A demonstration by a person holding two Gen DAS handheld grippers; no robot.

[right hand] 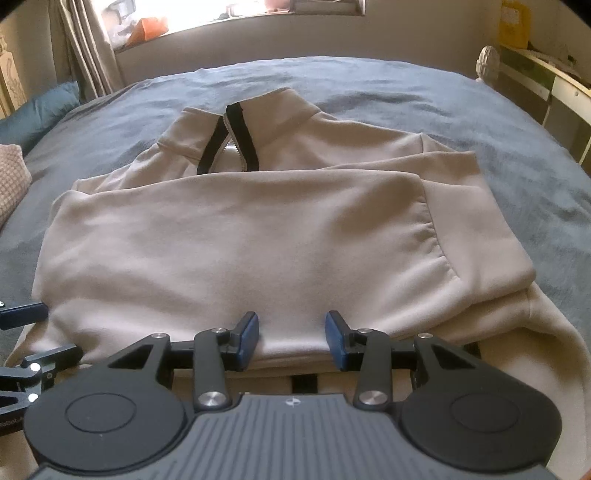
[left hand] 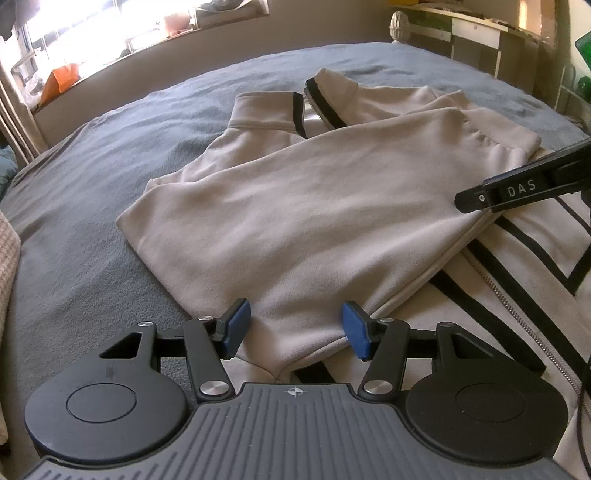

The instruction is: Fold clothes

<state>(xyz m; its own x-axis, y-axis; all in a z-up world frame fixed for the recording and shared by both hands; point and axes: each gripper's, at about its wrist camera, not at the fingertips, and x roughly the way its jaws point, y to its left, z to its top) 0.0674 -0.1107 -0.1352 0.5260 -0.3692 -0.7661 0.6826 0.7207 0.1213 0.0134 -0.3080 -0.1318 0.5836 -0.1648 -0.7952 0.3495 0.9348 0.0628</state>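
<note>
A beige zip-up jacket [left hand: 295, 206] with black trim lies on the bed, its collar [left hand: 266, 110] at the far end and one sleeve folded across the chest. My left gripper [left hand: 295, 332] is open at the near edge of that folded sleeve, and cloth lies loosely between its blue pads [left hand: 236, 328]. In the right wrist view the same jacket [right hand: 236, 236] fills the middle. My right gripper [right hand: 292, 338] is open at the sleeve's near edge, with cloth between its pads. The right gripper's black finger [left hand: 517, 186] reaches in over the jacket's striped front.
A grey-blue blanket [left hand: 110, 147] covers the bed around the jacket. A window sill with clutter [left hand: 110, 44] runs along the far wall. A white desk [left hand: 476, 33] stands at the far right, and pillows [right hand: 22, 122] lie at the left.
</note>
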